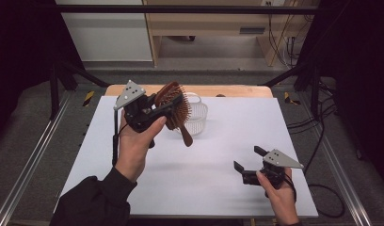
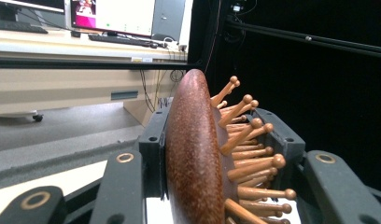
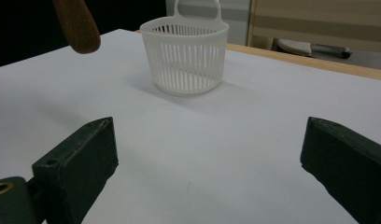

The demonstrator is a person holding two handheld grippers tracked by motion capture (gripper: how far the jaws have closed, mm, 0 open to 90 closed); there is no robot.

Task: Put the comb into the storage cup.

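Far left of the high view: a dark sleeve and a hand raised above the white table (image 1: 133, 188), gripping the left gripper (image 1: 150, 110) with its grey three-cornered plate on top. Clamped between its black jaws, about half open: a reddish-brown wooden paddle hairbrush with ball-tipped wooden pins (image 1: 173, 106), head up between the pads, handle hanging down and tilted toward the right, clear of the table. Seen from the left gripper view, the same hairbrush (image 2: 193, 154) edge-on, smooth back against one pad, pins (image 2: 247, 140) pressing toward the other.

Just behind and right of the brush: a small white slotted plastic basket with a loop handle (image 1: 196, 115), upright on the table, apart from the brush.

Farther right, low near the table's front edge: the right gripper (image 1: 249, 157) in a hand, jaws spread wide, nothing between them, pointed toward the basket (image 3: 186, 56).
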